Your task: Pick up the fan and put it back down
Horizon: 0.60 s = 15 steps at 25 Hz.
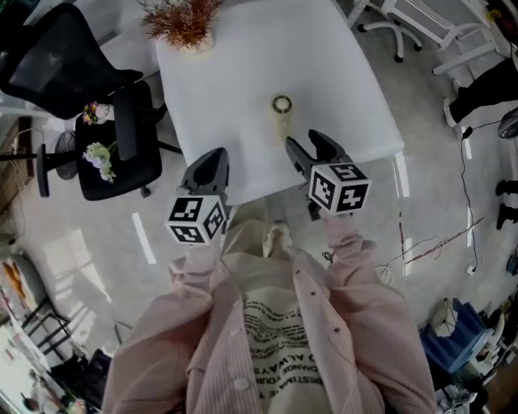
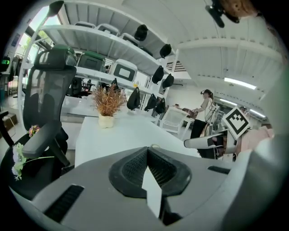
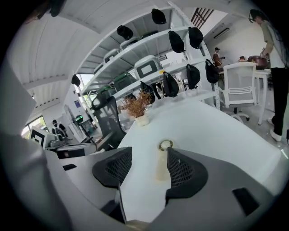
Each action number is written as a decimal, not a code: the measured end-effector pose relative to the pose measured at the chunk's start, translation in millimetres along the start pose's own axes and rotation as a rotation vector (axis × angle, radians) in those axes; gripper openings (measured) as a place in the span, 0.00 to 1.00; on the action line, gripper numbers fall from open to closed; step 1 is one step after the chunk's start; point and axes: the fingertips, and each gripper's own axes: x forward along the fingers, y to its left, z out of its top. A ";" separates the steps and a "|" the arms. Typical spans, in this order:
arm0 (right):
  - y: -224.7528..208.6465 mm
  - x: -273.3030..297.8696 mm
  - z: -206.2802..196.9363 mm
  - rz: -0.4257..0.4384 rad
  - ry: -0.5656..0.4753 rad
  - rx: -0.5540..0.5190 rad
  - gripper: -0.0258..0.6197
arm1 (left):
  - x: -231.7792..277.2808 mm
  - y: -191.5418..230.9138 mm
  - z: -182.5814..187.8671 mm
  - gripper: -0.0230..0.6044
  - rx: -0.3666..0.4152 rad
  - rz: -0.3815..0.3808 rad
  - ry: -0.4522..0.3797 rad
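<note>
Worktop [image 1: 235,105]: white; you stood at its near edge.
Office chair [image 1: 121,137]: black, beside the worktop on your left.
Potted plant [image 1: 184,23]: dried brown stems, at the worktop's far edge.
Left tool [image 1: 212,166]: you held it clenched, pads together and empty, over the near edge.
Right tool [image 1: 312,149]: you held it released, jaws apart and empty.
Fan [image 1: 282,109]: small, cream, upright on the worktop, just ahead of your right tool and apart from it.
</note>
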 end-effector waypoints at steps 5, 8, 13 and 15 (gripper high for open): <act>-14.5 34.6 -8.8 -0.044 0.060 0.023 0.37 | 30.3 12.5 -6.9 0.04 -0.024 -0.026 0.046; -19.0 49.9 -16.2 -0.071 0.092 0.035 0.37 | 40.2 18.0 -12.9 0.04 -0.030 -0.041 0.083; -29.8 72.9 -25.6 -0.125 0.127 0.065 0.37 | 56.8 27.9 -19.5 0.04 -0.037 -0.065 0.120; -33.1 80.4 -28.9 -0.144 0.137 0.077 0.37 | 62.8 29.7 -20.7 0.04 -0.034 -0.077 0.129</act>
